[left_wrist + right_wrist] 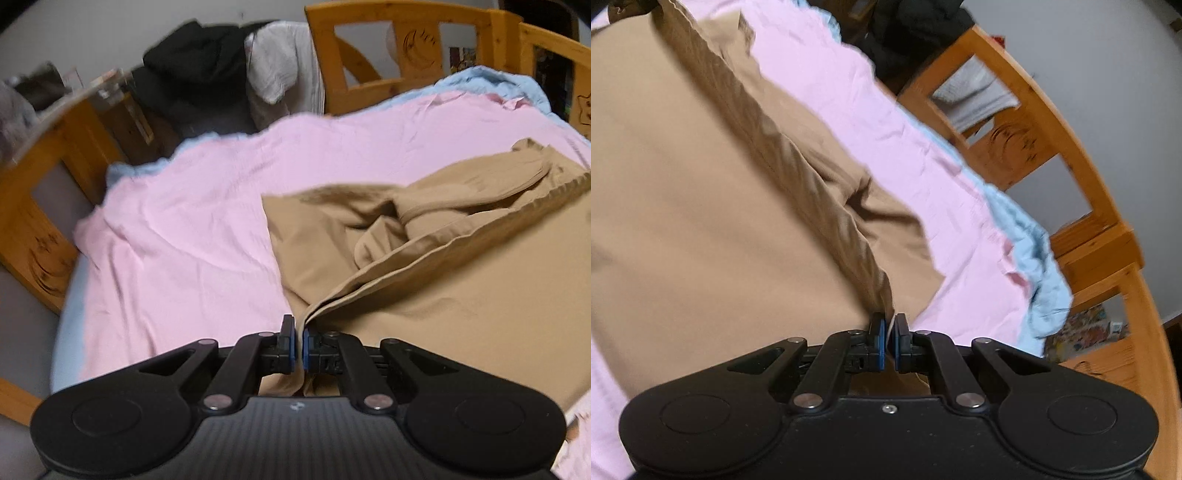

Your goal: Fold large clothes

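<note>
The tan garment [461, 295] lies spread on the pink sheet [192, 229] of a bed, filling the 3 to 5 o'clock part of the left wrist view. A folded-over flap runs as a ribbed edge from the jaws up toward 2 o'clock, with a sleeve bunched behind it. The left gripper [298, 347] has its jaws pinched on a gathered corner of the garment; the cloth passes between the blue pads [291, 349] and drops out of sight behind the gripper body.

In the right wrist view the right gripper [888, 345] likewise has its jaws closed on a fold of the tan garment [701, 206], which stretches away toward 10 o'clock. What lies under the lifted layer is hidden in shadow.

The wooden bed frame [1082, 173] curves from 1 to 4 o'clock, its far end cut off by the picture's rim. A light blue sheet [1030, 251] shows beside the pink one. Dark clothes [199, 62] and white cloth [284, 66] are heaped at 11 to 12 o'clock, blurred. Colourful items [1082, 328] behind the rail are too smeared to identify.
</note>
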Demonstrator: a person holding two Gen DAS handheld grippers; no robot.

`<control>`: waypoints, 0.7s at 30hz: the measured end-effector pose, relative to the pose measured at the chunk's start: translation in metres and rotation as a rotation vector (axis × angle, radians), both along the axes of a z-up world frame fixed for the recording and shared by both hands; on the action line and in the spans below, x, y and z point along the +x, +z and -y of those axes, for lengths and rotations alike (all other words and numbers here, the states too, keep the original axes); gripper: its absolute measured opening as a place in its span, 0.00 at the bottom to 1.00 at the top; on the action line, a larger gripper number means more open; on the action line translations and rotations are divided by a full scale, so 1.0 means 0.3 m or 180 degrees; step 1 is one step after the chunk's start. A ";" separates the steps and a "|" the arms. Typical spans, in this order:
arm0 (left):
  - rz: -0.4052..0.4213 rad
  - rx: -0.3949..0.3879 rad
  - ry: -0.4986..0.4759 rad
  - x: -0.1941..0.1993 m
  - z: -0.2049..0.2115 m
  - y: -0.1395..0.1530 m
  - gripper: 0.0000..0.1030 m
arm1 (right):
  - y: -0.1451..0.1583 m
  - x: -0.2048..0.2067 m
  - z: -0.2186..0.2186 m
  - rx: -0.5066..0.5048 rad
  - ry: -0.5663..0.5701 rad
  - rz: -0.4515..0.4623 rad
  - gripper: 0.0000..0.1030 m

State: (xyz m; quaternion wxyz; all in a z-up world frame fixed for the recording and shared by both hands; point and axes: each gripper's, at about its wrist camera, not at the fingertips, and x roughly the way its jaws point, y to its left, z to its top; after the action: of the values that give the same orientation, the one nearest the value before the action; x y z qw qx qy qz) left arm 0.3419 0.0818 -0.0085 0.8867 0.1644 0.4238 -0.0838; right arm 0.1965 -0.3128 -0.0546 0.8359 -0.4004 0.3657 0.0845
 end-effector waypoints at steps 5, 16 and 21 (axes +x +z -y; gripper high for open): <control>-0.0111 -0.0273 0.0219 0.013 -0.046 -0.019 0.18 | -0.021 0.006 0.044 0.0377 -0.0271 0.0137 0.23; 0.0127 -0.0700 0.0727 -0.163 -0.227 0.094 0.84 | 0.133 -0.212 0.278 0.1855 -0.1142 0.0774 0.81; 0.0005 -0.0798 0.1019 -0.234 -0.303 0.025 0.84 | 0.084 -0.343 0.361 0.2141 -0.1587 0.0849 0.81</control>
State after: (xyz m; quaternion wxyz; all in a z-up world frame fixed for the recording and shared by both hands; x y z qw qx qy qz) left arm 0.2718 0.1727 -0.0009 0.9026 -0.0167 0.4301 0.0062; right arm 0.0936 -0.4210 -0.0293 0.9545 -0.0128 0.2921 -0.0579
